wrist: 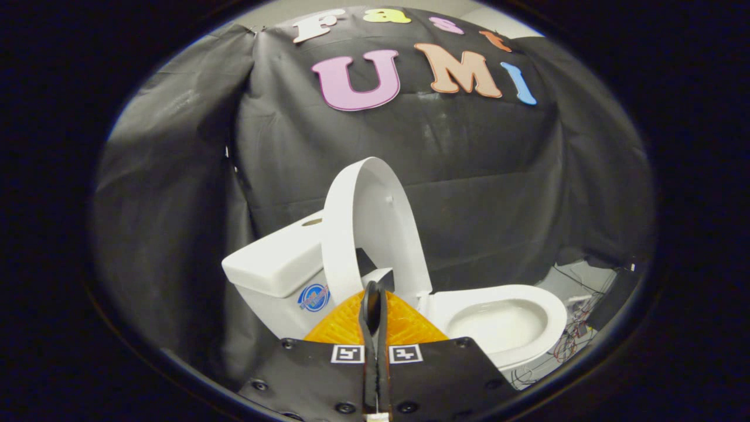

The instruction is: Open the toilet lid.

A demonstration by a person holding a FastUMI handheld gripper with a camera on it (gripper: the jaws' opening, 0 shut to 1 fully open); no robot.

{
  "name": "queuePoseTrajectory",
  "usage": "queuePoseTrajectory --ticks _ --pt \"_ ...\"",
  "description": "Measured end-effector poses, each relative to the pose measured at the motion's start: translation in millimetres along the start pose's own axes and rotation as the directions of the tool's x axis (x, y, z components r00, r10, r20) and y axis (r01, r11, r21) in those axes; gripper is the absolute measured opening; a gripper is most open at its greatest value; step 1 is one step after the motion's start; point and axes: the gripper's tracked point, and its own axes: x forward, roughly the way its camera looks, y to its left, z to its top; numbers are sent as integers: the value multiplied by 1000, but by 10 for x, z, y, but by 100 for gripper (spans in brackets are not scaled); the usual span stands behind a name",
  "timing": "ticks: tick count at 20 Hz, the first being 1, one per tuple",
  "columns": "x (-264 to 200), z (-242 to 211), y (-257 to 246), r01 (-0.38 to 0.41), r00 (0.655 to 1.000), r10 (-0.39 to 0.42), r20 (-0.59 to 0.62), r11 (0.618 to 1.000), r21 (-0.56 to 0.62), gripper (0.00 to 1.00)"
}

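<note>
Claw shut, before raised lid.

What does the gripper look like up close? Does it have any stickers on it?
The gripper has two thin fingers pressed together in one upright strip. Behind them sits a black plate dotted with round screws, carrying two small square black-and-white markers, one either side of the fingers. An orange, ribbed, dome-shaped part rises behind the plate.

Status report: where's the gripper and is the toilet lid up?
Gripper jaws shut, holding nothing. Lid raised upright just beyond them, bowl open. Nothing in the way.
</note>
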Motion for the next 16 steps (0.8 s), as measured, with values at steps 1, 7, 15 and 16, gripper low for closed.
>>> queuePoseTrajectory --ticks 1,7,15,16 --pt "6 -11 25 1 1000 -2 4 1000 19 1" --pt "81 -51 270 -42 999 41 -27 997 -65 8" --pt "-2 -114 319 -150 987 148 -55 988 -32 98" --pt "-28 -74 303 -154 987 154 -40 988 -10 96"
